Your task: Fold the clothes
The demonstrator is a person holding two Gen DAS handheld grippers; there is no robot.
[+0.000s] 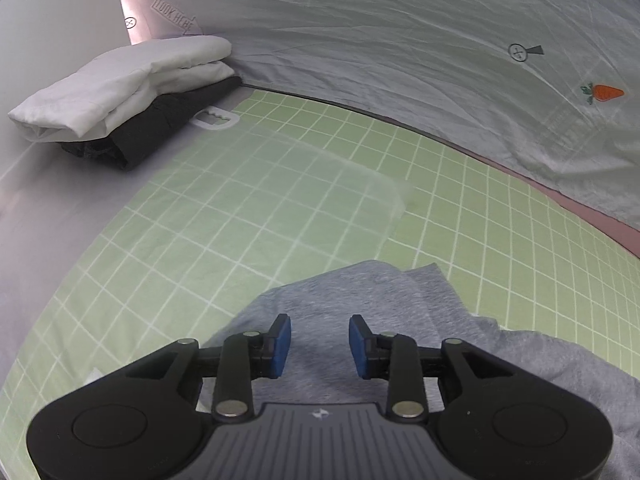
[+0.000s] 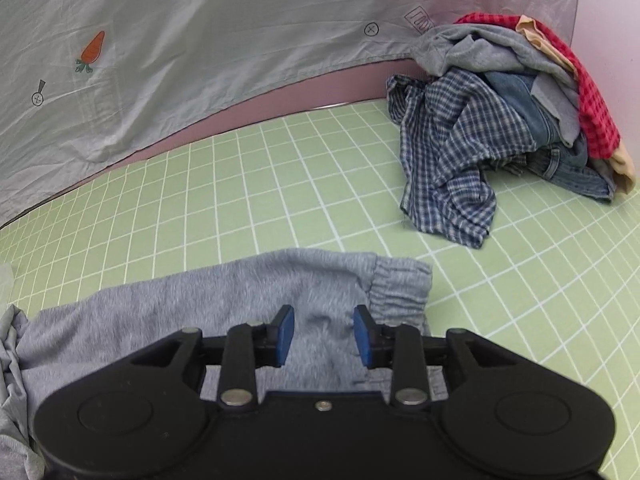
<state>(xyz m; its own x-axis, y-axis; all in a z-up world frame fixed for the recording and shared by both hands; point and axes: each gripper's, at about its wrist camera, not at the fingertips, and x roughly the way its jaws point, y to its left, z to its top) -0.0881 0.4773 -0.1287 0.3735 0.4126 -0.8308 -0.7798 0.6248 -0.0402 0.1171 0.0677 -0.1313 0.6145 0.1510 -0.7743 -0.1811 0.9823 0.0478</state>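
A grey knit garment (image 1: 360,292) lies on the green grid mat (image 1: 280,208). My left gripper (image 1: 319,346) hovers over it, open, nothing between its blue pads (image 1: 283,340). In the right wrist view the same grey garment (image 2: 200,296) shows an elastic cuff (image 2: 400,284) at its right end. My right gripper (image 2: 323,334) is open just above the cloth beside that cuff. The garment's left part bunches in folds at the frame's left edge.
A stack of folded clothes, white on top (image 1: 120,84) and dark below (image 1: 160,128), sits at the mat's far left. A clear plastic sheet (image 1: 288,184) lies on the mat. A heap of unfolded clothes (image 2: 512,120) sits far right. A pale carrot-print cloth (image 2: 200,40) hangs behind.
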